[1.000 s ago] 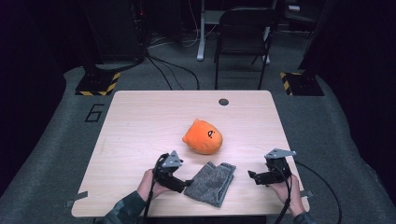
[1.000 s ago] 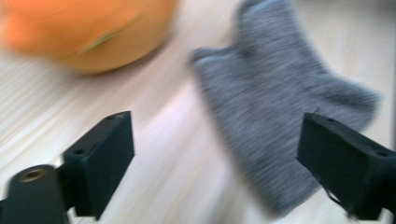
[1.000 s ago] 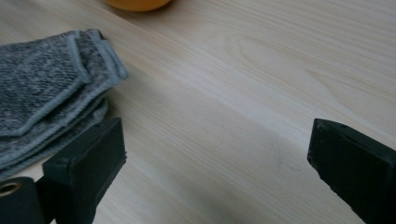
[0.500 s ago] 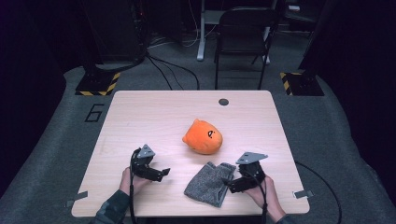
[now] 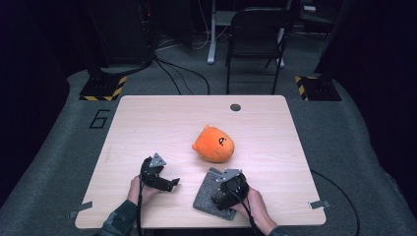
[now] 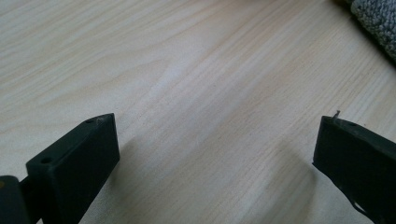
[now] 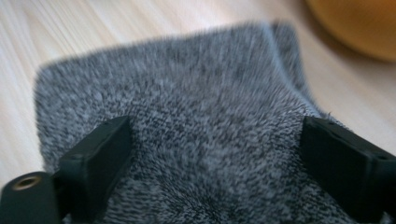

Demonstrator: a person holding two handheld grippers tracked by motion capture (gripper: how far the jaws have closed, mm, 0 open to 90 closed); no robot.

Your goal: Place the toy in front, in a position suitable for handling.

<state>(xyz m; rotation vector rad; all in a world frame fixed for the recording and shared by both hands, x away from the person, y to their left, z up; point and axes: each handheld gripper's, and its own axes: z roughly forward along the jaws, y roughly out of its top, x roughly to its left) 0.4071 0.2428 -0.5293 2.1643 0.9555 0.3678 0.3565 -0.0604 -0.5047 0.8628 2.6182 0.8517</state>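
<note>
A grey fuzzy cloth (image 5: 204, 195) lies flat near the table's front edge, right of centre. My right gripper (image 5: 221, 196) rests on top of it, held by a hand. In the right gripper view its jaws (image 7: 215, 128) stand wide apart with the cloth (image 7: 201, 93) spread beneath and between them; they have just been closing a little and clamp nothing. My left gripper (image 5: 172, 183) sits a hand's width left of the cloth. Its jaws (image 6: 215, 125) are open over bare wood, with a corner of the cloth (image 6: 378, 18) at the upper right.
An orange plush toy (image 5: 214, 144) with a face lies just beyond the cloth, its edge also at the top right of the right gripper view (image 7: 355, 23). The wooden table (image 5: 147, 123) has a dark round hole (image 5: 235, 107) near its far edge. A chair (image 5: 255, 44) stands behind the table.
My left gripper has drawn away from the cloth's left edge and moved left. My right gripper has come in from the right and now lies over the cloth.
</note>
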